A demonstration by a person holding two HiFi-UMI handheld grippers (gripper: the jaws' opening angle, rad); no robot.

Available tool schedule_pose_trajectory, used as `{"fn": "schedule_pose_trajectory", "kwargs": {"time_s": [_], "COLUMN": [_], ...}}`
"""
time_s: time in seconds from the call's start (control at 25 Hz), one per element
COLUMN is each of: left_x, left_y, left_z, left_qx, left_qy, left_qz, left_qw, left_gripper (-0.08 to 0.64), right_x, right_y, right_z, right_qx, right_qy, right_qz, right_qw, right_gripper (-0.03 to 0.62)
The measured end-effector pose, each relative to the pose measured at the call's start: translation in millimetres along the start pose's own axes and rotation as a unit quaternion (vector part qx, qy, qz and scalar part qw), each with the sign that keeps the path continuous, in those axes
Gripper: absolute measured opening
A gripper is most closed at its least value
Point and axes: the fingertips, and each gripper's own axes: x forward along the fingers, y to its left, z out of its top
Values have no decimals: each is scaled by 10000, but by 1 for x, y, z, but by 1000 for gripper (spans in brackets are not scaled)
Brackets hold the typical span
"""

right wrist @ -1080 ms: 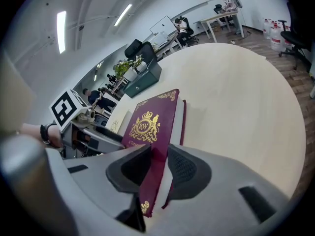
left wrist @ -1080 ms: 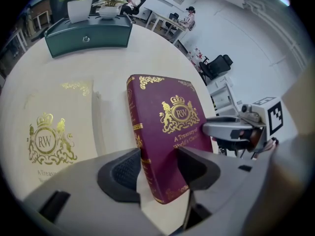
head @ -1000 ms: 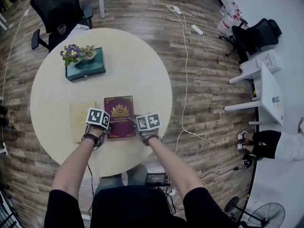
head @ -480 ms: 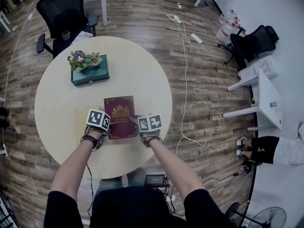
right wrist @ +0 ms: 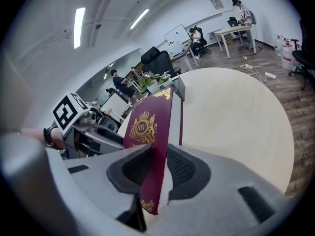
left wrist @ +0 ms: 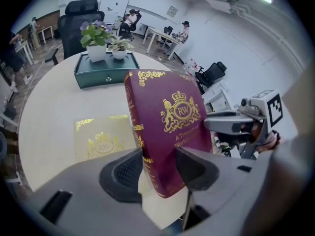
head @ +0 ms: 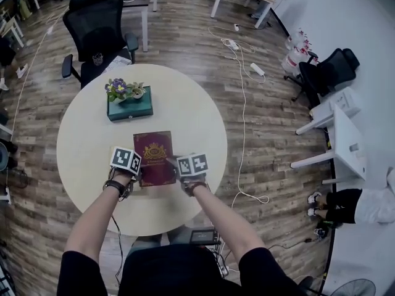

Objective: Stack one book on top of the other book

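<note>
A maroon book (head: 154,156) with a gold crest hangs above the round table (head: 185,103), held at both near corners. My left gripper (head: 139,167) is shut on its spine side (left wrist: 167,117); its jaws have just been closing a little, with the book between them. Both pads of my right gripper (head: 173,167) clamp the front cover (right wrist: 147,127) near its edge. A cream book (left wrist: 101,141) with gold print lies flat on the table below and left of the maroon one. In the head view my left gripper and the maroon book mostly hide it.
A teal box (head: 129,106) bearing two small potted plants stands at the table's far side. A black office chair (head: 99,26) is behind the table. White cables (head: 242,73) run over the wooden floor to the right. People sit at desks in the distance.
Both grippers have risen with the maroon book, lifting it off the table. It has drifted left toward the cream book, which was plainly visible in the head view before.
</note>
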Motion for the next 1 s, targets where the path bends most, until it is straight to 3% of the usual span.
{"fn": "schedule_pose_trajectory", "kwargs": {"time_s": [0.56,1.0], "left_x": [-70,-65], "left_y": [85,128], "left_z": [-52,-71], "left_qx": [-531,-697], "left_qy": [-229,-118], "left_qz": [449,404], "left_qw": [9973,9967], "left_gripper": [202,201], "right_x": [65,105], "right_y": [103,119], "right_z": [-6,-27], "right_qx": [-287,-72], "right_qy": [324,592], "right_qz": [456,392], "right_qw": [9980,9975], "right_gripper": [86,84]}}
